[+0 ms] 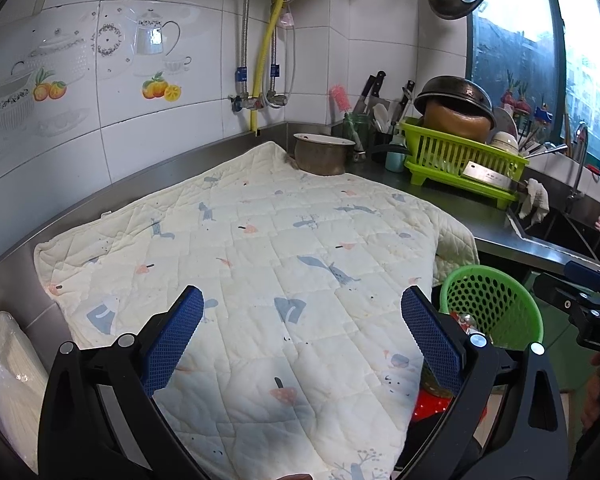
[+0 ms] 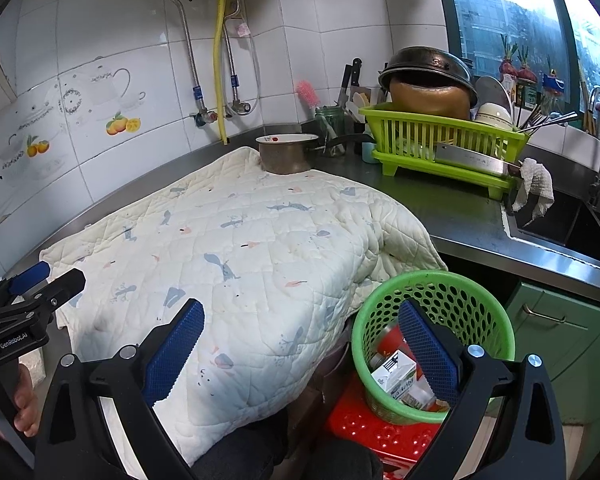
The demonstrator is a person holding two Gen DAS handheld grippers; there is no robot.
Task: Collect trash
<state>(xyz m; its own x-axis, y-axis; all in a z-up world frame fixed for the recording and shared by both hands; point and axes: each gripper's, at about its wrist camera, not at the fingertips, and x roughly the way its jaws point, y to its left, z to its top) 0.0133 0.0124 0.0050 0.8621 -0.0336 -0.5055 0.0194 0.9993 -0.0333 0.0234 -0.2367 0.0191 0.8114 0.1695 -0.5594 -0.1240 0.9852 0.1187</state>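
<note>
Both grippers hang over the quilt (image 2: 236, 248) on the table (image 2: 452, 208), jaws spread wide, gripping nothing. Left gripper (image 1: 302, 336) sits mid-quilt; right gripper (image 2: 300, 344) is at its edge. Beside the table, a green mesh basket (image 2: 460, 300) stands on a red stool (image 2: 380, 436) (a white carton (image 2: 394, 372) and other trash lie inside).
</note>
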